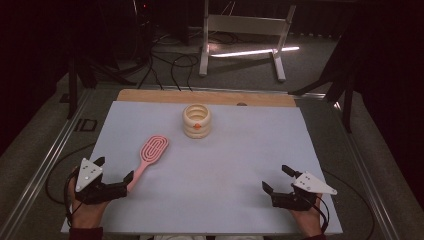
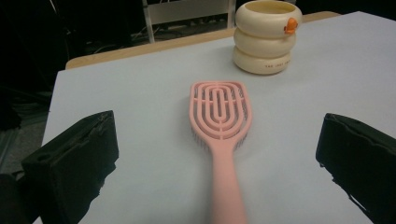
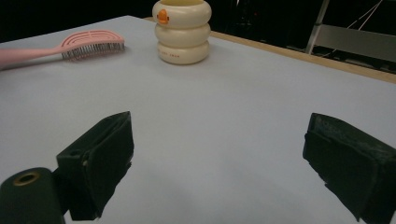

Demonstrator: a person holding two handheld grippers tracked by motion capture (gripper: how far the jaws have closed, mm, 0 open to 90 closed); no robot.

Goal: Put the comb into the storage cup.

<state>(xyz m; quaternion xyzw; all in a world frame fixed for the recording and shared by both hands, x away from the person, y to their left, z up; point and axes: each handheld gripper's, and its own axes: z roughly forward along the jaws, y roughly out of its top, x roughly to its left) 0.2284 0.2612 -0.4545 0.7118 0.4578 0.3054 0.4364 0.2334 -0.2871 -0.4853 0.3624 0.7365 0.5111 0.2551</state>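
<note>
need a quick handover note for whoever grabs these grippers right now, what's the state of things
Left gripper: open, fingers wide apart on either side of the pink hairbrush handle, not pressing on it.
Right gripper: open, nothing between its fingers, near the front right of the table.
Things: the brush lies flat on the table, handle toward the left gripper, head toward the cream ringed cup, which stands upright near the far edge, apart from the brush.
Done: nothing in the cup that can be seen.
Left: probably close on the handle, lift the brush and carry it to the cup.

Dark room; grey floor [image 1: 310,65] strewn with cables [image 1: 165,60]; white metal frame [image 1: 242,30] beyond table [image 1: 210,96]; light streak.
</note>
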